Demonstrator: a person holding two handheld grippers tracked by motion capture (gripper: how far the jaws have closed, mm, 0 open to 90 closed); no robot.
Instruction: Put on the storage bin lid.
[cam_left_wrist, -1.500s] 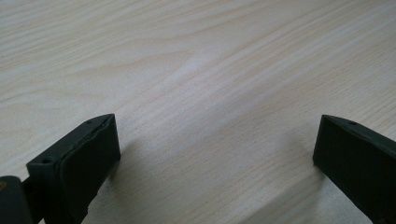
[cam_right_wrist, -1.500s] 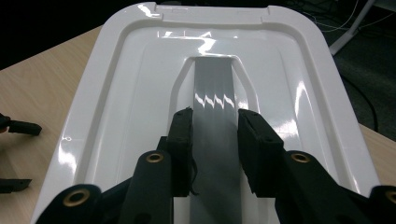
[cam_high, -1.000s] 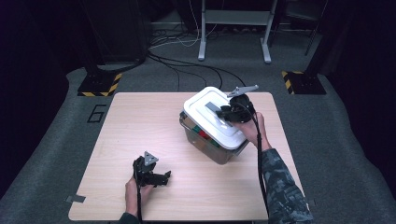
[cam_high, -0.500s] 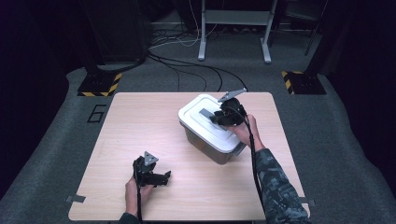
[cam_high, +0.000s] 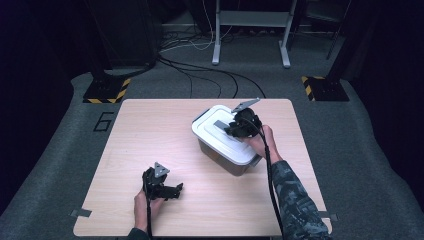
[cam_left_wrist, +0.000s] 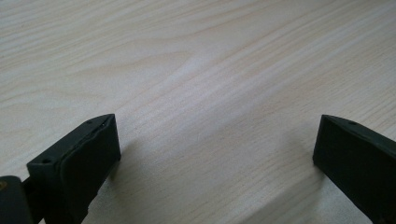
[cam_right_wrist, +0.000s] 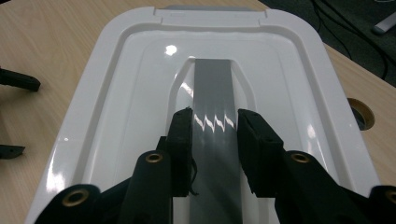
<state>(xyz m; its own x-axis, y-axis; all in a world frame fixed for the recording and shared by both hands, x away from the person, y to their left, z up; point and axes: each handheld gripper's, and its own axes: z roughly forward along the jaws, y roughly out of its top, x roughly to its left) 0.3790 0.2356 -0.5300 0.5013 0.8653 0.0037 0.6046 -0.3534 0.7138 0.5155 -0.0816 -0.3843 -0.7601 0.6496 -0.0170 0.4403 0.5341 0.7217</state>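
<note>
Since the earlier frames the bin (cam_high: 226, 138) has dropped from a tilt to sit flat on the desk (cam_high: 150, 135), and the right hand-held gripper (cam_right_wrist: 214, 122) has come down with it. Nothing else has shifted; the left hand-held gripper (cam_high: 161, 185) rests in the same spot near the desk's near edge, left of centre.

The bin, white with a white lid (cam_right_wrist: 140, 84), stands toward the far right corner of the desk, well inside the edges. A grey handle (cam_right_wrist: 212, 88) runs along the lid's middle. The right hand-held gripper is clamped on that handle, one black jaw on each side of the strip. The left one has its jaws spread wide over bare wood, holding nothing.

The step in hand looks like setting the bin down or readying it for opening. To do it well, the grip should stay centred on the handle so the bin does not swing, and the jaws should part only once the base sits fully on the desk.
</note>
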